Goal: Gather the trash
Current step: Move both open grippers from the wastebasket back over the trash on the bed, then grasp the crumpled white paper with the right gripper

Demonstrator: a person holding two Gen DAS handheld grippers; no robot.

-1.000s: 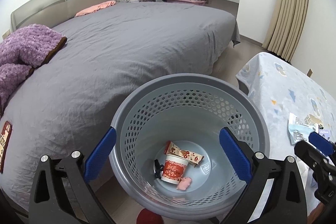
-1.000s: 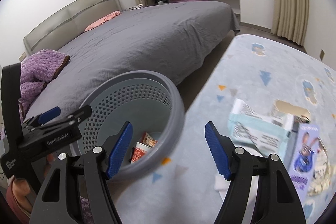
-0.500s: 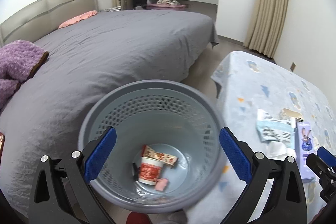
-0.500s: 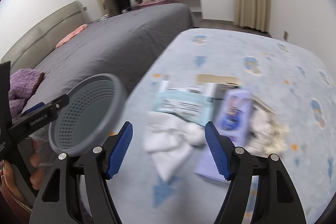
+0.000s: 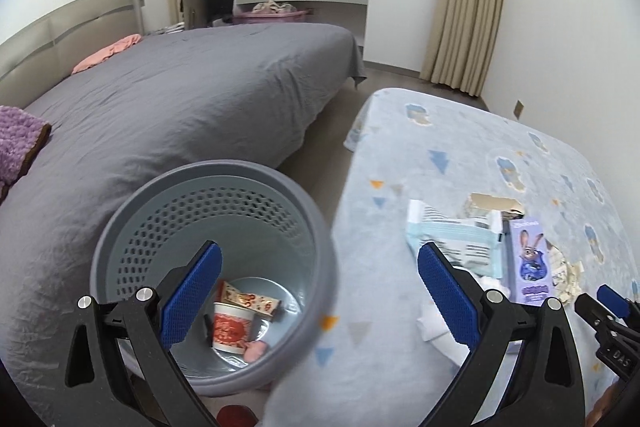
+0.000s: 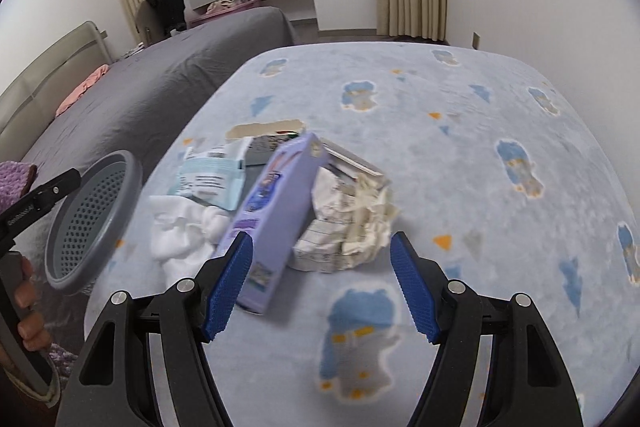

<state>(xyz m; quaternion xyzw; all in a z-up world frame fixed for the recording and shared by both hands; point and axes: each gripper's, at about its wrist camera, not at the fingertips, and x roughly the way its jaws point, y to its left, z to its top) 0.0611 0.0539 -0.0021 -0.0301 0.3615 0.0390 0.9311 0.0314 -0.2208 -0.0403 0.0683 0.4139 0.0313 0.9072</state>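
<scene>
Now the biggest thing is the gray bed [image 5: 180,107], far and to the left, with a pink cloth [image 5: 108,51] and a purple fuzzy blanket [image 5: 18,131] on it. Next to it, on the right, is the bench [image 6: 460,155], covered in a light blue cloth with little pictures. A gray trash basket [image 5: 120,227] with holes in its wall sits on the floor between the bed and the bench, just beside the bench's left edge. Down in the basket are a red and white cup [image 5: 230,331] and a snack wrapper [image 5: 250,301]. On the bench lies a pile of trash, all touching: a purple box [image 6: 272,219] with a bunny on it, crumpled paper [image 6: 352,227] to its right, white tissue [image 6: 180,239] to its left, and a pale blue packet [image 6: 212,179] a bit farther back. The right claw [image 6: 320,283] hangs over the near end of the pile with its jaws spread wide, pinching nothing. The left claw [image 5: 318,297] hangs over the basket and the bench edge, also spread wide and empty.
</scene>
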